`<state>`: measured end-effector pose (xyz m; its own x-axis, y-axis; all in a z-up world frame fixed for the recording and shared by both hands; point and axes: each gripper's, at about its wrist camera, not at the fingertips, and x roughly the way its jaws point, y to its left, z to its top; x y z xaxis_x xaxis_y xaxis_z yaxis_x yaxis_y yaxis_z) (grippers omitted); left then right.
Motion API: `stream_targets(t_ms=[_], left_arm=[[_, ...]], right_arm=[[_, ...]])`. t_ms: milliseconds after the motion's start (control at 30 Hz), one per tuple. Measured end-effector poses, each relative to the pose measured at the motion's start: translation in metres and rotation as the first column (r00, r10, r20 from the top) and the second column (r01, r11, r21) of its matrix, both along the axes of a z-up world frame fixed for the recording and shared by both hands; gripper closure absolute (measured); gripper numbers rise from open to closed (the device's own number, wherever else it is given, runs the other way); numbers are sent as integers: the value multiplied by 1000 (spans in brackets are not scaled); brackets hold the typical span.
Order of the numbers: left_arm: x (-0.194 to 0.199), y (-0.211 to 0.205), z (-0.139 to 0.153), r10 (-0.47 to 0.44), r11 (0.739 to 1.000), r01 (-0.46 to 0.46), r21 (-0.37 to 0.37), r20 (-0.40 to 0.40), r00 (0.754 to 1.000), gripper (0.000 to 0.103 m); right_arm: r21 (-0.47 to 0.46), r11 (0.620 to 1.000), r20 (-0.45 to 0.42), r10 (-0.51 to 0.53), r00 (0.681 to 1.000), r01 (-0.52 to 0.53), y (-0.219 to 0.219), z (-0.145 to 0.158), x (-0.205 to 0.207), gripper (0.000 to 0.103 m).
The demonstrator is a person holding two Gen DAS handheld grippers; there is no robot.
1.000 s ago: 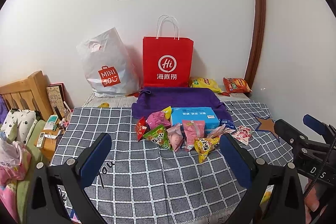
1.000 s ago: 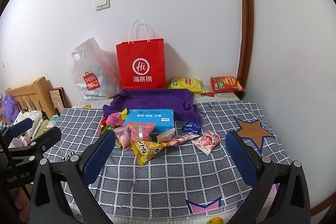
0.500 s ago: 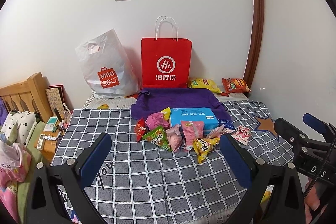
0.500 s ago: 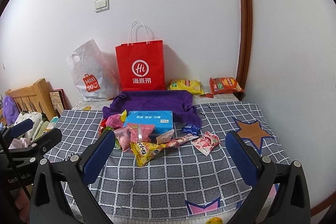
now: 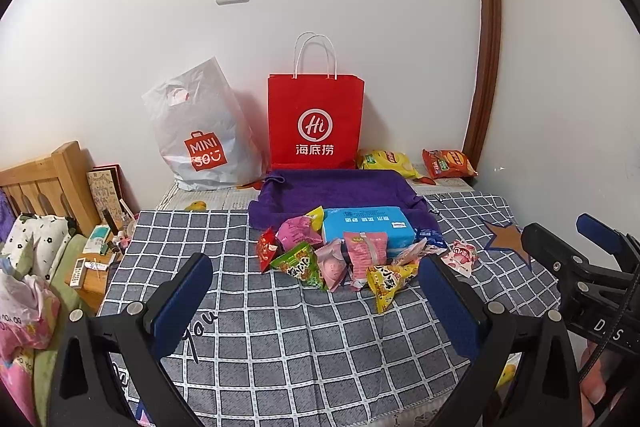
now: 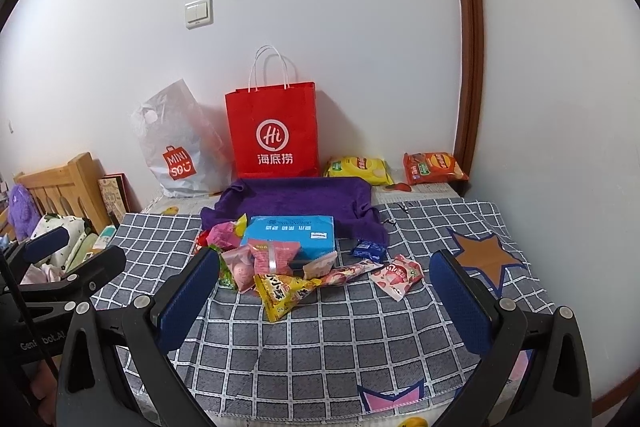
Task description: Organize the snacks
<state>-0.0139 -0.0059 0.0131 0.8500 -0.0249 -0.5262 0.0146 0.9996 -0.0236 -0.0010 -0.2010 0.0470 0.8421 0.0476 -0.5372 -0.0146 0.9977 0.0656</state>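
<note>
Right wrist view: the right gripper (image 6: 320, 303) is held wide open and empty, short of the snack pile (image 6: 292, 263) lying on the checked cloth (image 6: 360, 343) near the blue box (image 6: 290, 235). The left gripper (image 5: 316, 303) is equally wide and empty. One loose packet, perhaps the yellow packet (image 6: 284, 291), should be singled out and pinched at its edge.

We hold the right gripper (image 6: 322, 297) wide apart and empty above the checked cloth (image 6: 340, 339) — straight ahead between our fingers lie the snack packets (image 6: 288, 287), a blue box (image 6: 290, 237) behind, the red bag (image 6: 274, 135) beyond.
</note>
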Motion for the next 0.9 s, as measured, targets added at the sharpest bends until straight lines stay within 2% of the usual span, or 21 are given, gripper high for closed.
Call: stream_targets(t_ms=[333, 500, 733, 900], left_arm=[[7, -2, -5, -12, 1000, 12, -3, 16, 1000, 0], [24, 0, -18, -15, 1000, 15, -7, -4, 1000, 0], [62, 15, -50, 24, 1000, -24, -3, -68, 997, 0], [90, 25, -78, 46, 999, -48, -12, -138, 989, 0]], right_arm=[[19, 1000, 1, 2, 1000, -2, -4, -8, 5, 0], [-12, 1000, -12, -7, 1000, 6, -5, -21, 17, 0], [-46, 999, -47, 1, 999, -3, -11, -52, 47, 0], [-87, 996, -114, -24, 993, 14, -21, -85, 75, 0]])
